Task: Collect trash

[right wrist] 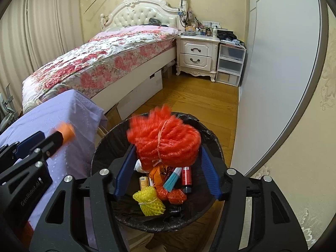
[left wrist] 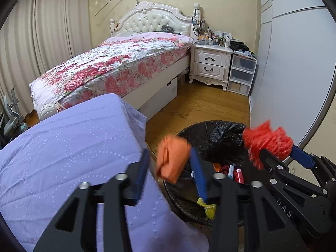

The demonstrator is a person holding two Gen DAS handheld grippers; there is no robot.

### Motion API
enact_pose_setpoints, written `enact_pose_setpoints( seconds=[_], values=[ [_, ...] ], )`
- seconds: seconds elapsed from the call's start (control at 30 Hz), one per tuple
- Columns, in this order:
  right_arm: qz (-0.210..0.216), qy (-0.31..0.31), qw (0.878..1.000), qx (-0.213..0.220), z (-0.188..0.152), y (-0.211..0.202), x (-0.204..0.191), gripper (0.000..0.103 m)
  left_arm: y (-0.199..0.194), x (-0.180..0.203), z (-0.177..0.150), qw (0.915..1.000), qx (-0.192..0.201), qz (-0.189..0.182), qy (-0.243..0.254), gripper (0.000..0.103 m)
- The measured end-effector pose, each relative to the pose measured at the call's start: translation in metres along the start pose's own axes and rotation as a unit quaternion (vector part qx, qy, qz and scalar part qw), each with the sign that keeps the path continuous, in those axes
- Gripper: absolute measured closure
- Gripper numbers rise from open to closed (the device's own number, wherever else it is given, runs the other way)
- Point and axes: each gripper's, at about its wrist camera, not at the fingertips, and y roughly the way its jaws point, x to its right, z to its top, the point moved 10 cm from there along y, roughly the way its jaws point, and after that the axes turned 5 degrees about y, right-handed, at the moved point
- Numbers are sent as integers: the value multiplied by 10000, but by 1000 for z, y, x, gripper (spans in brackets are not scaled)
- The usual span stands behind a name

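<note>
Bin (right wrist: 212, 130) already half full. Right tongs (right wrist: 166, 166) spread wide, red mesh bundle (right wrist: 166, 145) dropping free. Left tongs (left wrist: 171, 168) released too, orange scrap (left wrist: 173, 159) falling binward.

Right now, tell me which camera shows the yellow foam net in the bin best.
Right wrist view: the yellow foam net lies whole and unobstructed on the trash in the bin. In the left wrist view only a scrap shows, hidden behind the left gripper.

Red netting (right wrist: 166, 140) between blue pads (right wrist: 126, 172), black-lined bin (right wrist: 210, 138) beneath; lilac dotted cloth (left wrist: 63, 147) left, pink floral bedspread (left wrist: 117, 63) beyond.
</note>
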Motion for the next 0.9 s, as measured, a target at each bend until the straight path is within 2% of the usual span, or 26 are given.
enact_pose_setpoints(
  seconds=[0.2,0.6,0.9],
  values=[
    [-73,93,9999,4,1,4,8,37,1,0,-3,10000,25,75,8,32],
    [-125,124,9998,89,-3,-9,10,26,-21,-23,-12,9992,97,274,-263,25],
    [66,-15,9999,84,-16,-29,-7,25,-44,-40,-30,9985,141,414,-326,21]
  ],
)
